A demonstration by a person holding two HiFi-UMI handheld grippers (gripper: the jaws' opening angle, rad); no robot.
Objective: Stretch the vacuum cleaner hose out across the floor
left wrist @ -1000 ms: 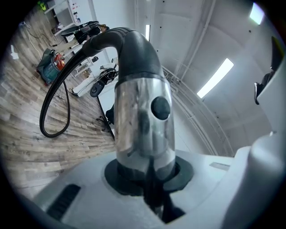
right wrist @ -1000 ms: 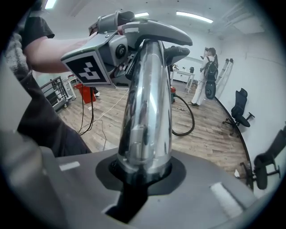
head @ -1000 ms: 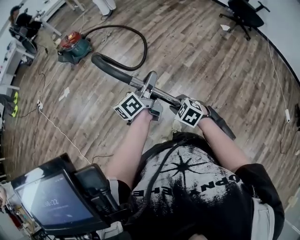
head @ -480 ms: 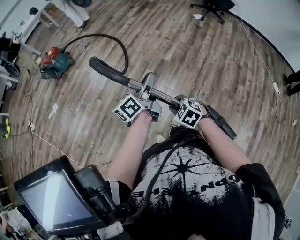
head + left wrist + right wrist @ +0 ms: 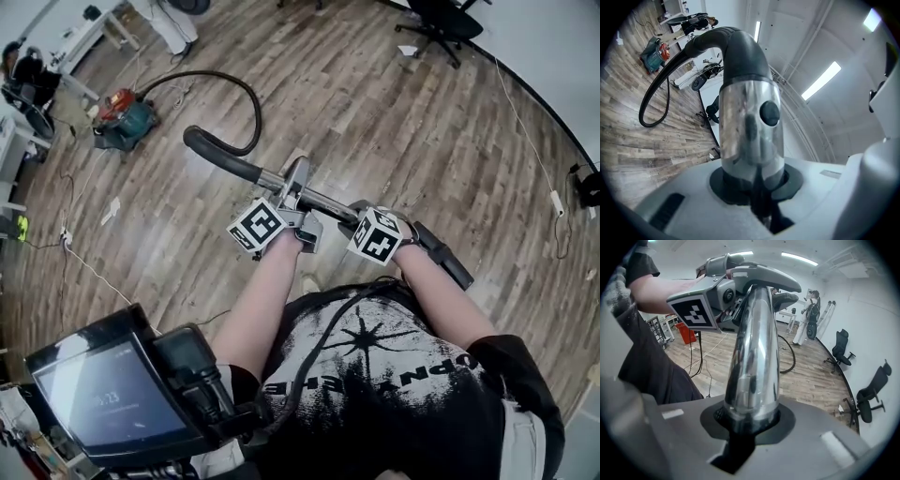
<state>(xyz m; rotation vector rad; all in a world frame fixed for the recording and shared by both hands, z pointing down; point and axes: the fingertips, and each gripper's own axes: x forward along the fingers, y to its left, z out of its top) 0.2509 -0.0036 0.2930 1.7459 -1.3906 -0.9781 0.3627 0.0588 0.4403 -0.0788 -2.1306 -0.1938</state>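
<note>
Left hand-held gripper [image 5: 296, 208] and right hand-held gripper [image 5: 362, 216] stay clamped part-closed on the wand [image 5: 323, 199], drifting with it across the floor [image 5: 394, 131] — hose [image 5: 251, 92] still loops back to the vacuum [image 5: 122, 117], so not stretched yet.

I get bright, even room light in every view, from ceiling strip lights [image 5: 820, 82] that show in the left gripper view. The wood floor [image 5: 375, 122] is evenly lit, with only faint, soft shadows. The metal tube [image 5: 752, 357] carries streaky white reflections in both gripper views. Those two views are strongly fisheyed, with black corners and a soft near foreground. My head view bows at its edges but stays sharp.
</note>
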